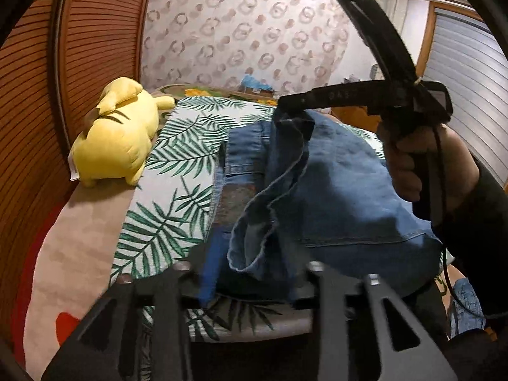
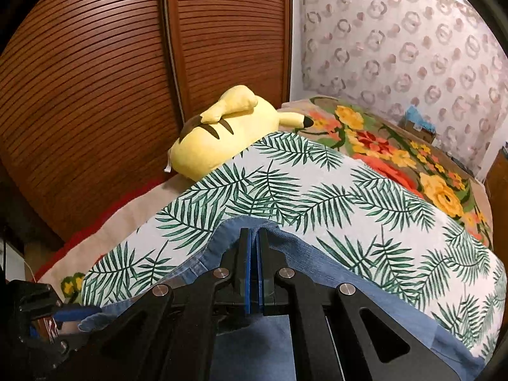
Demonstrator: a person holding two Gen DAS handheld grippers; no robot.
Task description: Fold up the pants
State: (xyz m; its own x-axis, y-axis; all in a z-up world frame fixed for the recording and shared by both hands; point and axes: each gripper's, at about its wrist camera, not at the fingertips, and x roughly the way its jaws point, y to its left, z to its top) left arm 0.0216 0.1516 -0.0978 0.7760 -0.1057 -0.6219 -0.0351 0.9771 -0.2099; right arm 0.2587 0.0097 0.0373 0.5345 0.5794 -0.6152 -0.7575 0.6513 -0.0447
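You had one pair of blue jeans (image 1: 333, 190) lying on the single palm-leaf cloth (image 1: 177, 171), beside one yellow plush toy (image 1: 117, 133). Your right gripper (image 1: 285, 103) was clenched on a raised fold of denim. Your left gripper (image 1: 250, 285) stood parted, gripping nothing, with denim lying between its fingers.

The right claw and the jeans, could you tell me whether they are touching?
Touching. In the left wrist view the right claw pinches a bunched edge of the jeans, which hang down from its tips; the right wrist view shows its jaws closed over denim.
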